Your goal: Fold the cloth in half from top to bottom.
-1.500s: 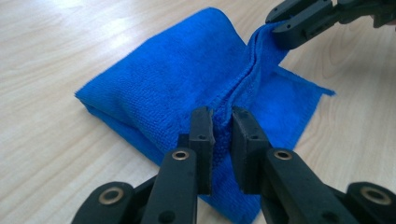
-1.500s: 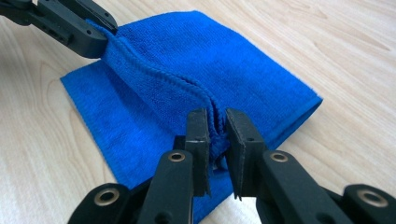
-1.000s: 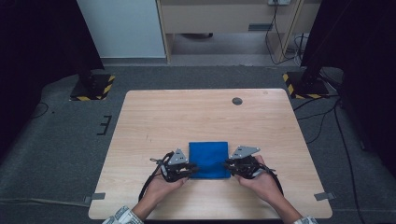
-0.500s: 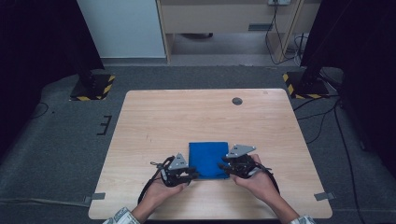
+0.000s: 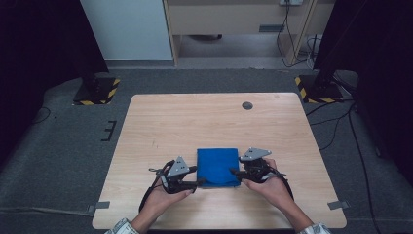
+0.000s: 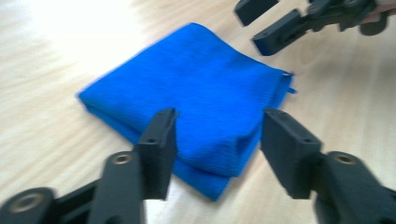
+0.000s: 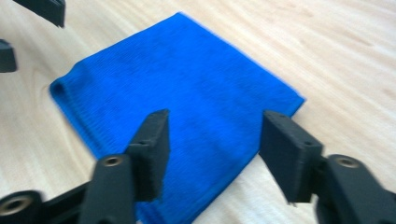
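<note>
A person stands at a pale wooden table (image 5: 214, 117), a two-jaw gripper in each hand.

At the left, the left gripper (image 5: 198, 182) sits at the near left corner of a folded blue cloth (image 5: 217, 167). Its jaws have just been opening and now stand about half apart. In the left gripper view the cloth's (image 6: 196, 98) thick folded corner lies between and below the jaws, but neither pad presses on it. It holds nothing.

In the middle, the cloth lies flat as a neat square of several layers, close to the near edge of the table.

At the right, the right gripper (image 5: 235, 172) sits at the cloth's right edge. Its jaws have also just been opening and stand about as wide. In the right gripper view the cloth (image 7: 187, 102) spreads under the jaws, untouched. It too holds nothing.

The step looks like letting go after a fold. To do it well, I would judge: keep both pairs of jaws wide, lift straight up before drawing back, and move both hands together, so no pad snags a layer and drags the fold askew.
</note>
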The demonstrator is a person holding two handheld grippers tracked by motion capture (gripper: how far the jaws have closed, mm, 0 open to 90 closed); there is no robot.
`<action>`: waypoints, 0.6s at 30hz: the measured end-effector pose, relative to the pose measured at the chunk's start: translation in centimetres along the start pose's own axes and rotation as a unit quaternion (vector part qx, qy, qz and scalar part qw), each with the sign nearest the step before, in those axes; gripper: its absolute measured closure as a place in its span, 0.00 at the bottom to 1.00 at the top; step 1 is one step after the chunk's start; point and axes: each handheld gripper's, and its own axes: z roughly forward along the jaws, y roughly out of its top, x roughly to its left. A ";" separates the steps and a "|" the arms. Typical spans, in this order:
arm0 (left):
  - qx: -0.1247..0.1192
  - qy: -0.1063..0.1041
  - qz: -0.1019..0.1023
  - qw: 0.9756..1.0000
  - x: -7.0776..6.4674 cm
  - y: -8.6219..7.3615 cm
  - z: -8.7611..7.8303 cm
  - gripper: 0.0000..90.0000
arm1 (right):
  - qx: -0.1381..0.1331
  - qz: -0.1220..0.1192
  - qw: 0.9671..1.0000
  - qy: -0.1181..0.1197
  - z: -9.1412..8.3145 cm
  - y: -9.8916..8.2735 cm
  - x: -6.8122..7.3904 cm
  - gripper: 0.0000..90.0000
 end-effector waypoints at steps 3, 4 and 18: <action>-0.002 0.013 -0.007 1.000 0.8 0.3 -0.1 0.35 | -0.012 0.005 1.000 -0.014 0.0 0.1 -0.6 0.35; -0.006 0.024 -0.009 1.000 1.2 0.5 -0.2 0.33 | -0.015 0.008 1.000 -0.018 -0.1 0.1 -0.8 0.32; 0.015 0.095 -0.059 0.994 6.9 -1.1 -1.2 0.12 | -0.021 0.070 0.995 -0.074 -0.9 -0.7 -5.3 0.15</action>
